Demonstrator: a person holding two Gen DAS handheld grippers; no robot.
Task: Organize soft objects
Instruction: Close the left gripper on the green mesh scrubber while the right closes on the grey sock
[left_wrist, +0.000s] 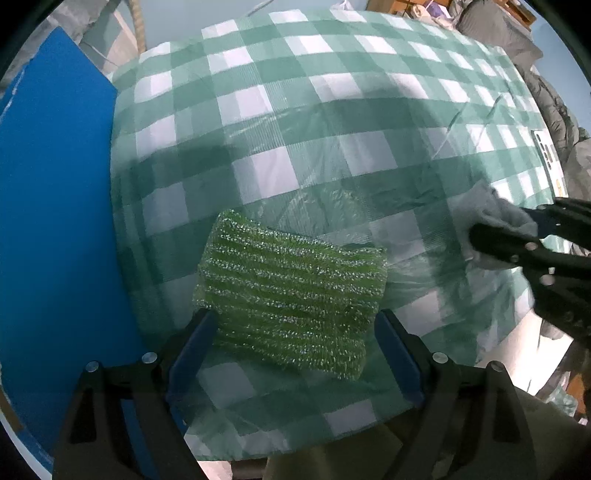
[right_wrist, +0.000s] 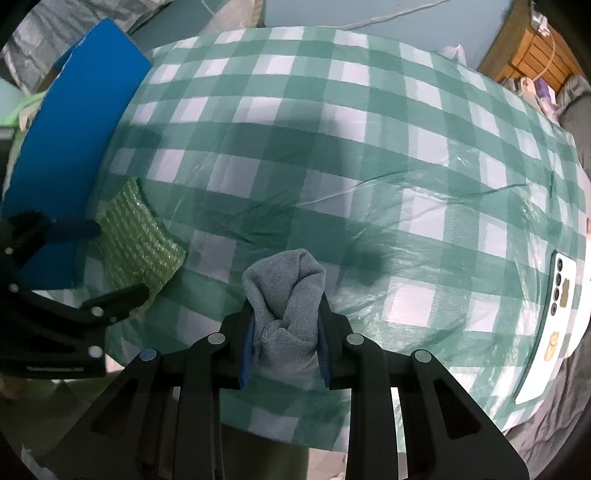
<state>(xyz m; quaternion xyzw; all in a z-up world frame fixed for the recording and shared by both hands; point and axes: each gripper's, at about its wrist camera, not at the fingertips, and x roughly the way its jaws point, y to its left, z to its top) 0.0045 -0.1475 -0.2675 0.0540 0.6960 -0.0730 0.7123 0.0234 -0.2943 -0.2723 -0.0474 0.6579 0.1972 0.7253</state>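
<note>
Left tongs (left_wrist: 295, 339) spread over the green scrubber; right tongs (right_wrist: 285, 332) pinching the grey cloth.

Tabletop (left_wrist: 332, 110) covered with a green-and-white checked plastic sheet. Green sparkly scrubber (left_wrist: 291, 291) lies flat on the sheet near the left edge, beside a blue board (left_wrist: 55, 203); the left tongs point down over it, blue pads standing on either side of its near end, not pressing it. In the right wrist view the same scrubber (right_wrist: 136, 236) sits between the two black fingers of the left tongs (right_wrist: 107, 258). Grey cloth (right_wrist: 286, 295), bunched and folded upward, is squeezed between the blue pads of the right tongs, well to the right of the scrubber. A white phone (right_wrist: 554, 325) lies near the right edge of the tabletop, apart from both soft items.
</note>
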